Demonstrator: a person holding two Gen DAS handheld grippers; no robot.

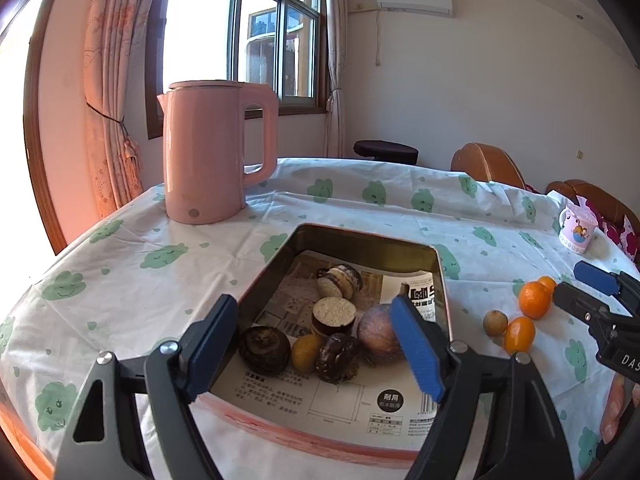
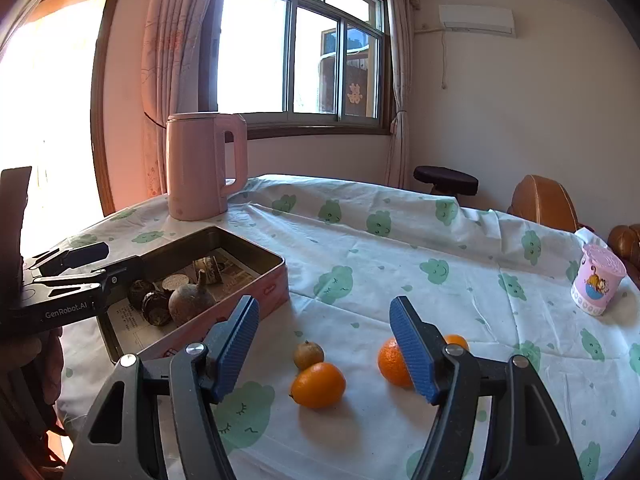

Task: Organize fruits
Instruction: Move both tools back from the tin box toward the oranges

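Observation:
An open tin [image 1: 440, 276] lined with printed paper holds several dark fruits, a yellow one [image 1: 306, 352] and a round brown one [image 1: 378, 334]. My left gripper [image 1: 315, 304] hangs open over the tin's near half, with nothing pressed between its blue pads. On the tablecloth right of the tin [image 2: 276, 264] lie a large orange [image 2: 318, 384], a second orange [image 2: 390, 360], a small orange [image 2: 456, 340] and a small brown fruit [image 2: 308, 354]. My right gripper [image 2: 324, 304] is open just above and in front of them, empty. The second orange is partly hidden behind its right finger.
A pink kettle [image 1: 208, 152] stands behind the tin at the table's far left. A pink cartoon cup [image 2: 598, 280] sits near the right edge. Brown chairs [image 2: 544, 200] and a dark stool [image 2: 446, 178] stand beyond the round table, which has a cloud-print cloth [image 2: 400, 240].

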